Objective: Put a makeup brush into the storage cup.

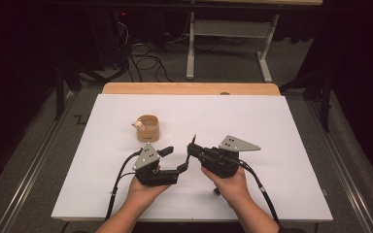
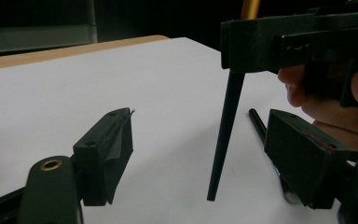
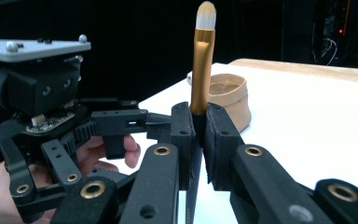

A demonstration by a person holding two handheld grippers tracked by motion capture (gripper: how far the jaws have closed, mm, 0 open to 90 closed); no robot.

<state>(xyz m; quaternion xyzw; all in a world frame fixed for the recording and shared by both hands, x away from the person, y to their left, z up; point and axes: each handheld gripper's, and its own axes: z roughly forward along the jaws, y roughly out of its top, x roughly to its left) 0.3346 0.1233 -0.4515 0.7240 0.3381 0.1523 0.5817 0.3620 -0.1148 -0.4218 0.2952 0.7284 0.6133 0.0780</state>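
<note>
Brush (image 3: 202, 70), gold ferrule, tapered black handle, clamped in right gripper (image 3: 198, 140).

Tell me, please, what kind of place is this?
Probably a lab or recording room, not a home. A white board covers a wooden table, loose cables lie on the grey floor behind it, and dark equipment stands around. On the board is a small tan pouch.
</note>
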